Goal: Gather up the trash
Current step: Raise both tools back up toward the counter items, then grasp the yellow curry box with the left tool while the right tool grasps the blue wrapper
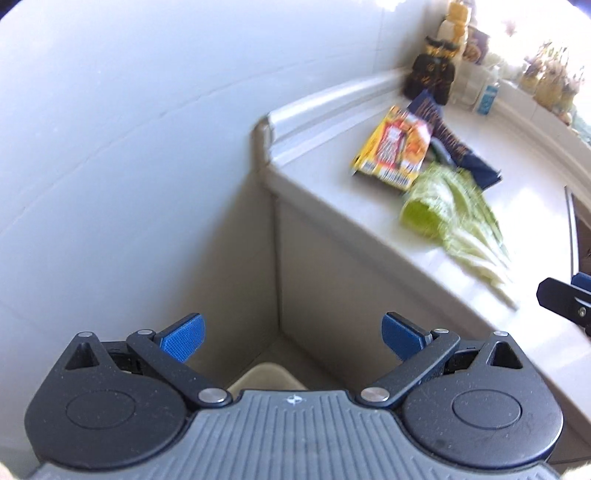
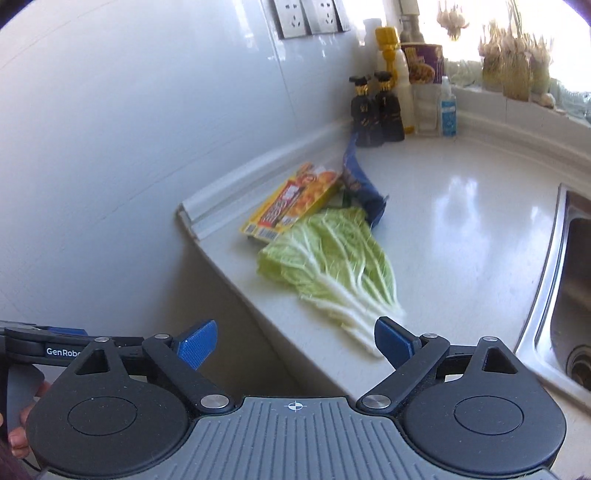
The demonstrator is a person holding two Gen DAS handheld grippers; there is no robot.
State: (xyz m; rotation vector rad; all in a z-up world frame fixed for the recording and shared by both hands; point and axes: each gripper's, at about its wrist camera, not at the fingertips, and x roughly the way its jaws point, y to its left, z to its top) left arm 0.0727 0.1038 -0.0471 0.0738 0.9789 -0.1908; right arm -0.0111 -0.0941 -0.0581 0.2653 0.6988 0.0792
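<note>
We hold both claws wide and empty, left gripper (image 1: 291, 338) and right gripper (image 2: 295, 345); the sink (image 2: 565, 295) basin shows nothing inside; cabbage leaf (image 2: 332, 258) lies on the counter (image 2: 461, 206).

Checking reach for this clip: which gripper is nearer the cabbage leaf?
Right. The right gripper hangs open just short of the cabbage leaf, by its white stem end. The left gripper sits off the counter's end, over the gap beside the wall.

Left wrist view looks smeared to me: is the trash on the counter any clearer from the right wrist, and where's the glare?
Left wrist: motion blur smears the cabbage leaf and yellow packet. Right wrist: sharper, leaf veins readable; window blown out, glare patches on the countertop.
</note>
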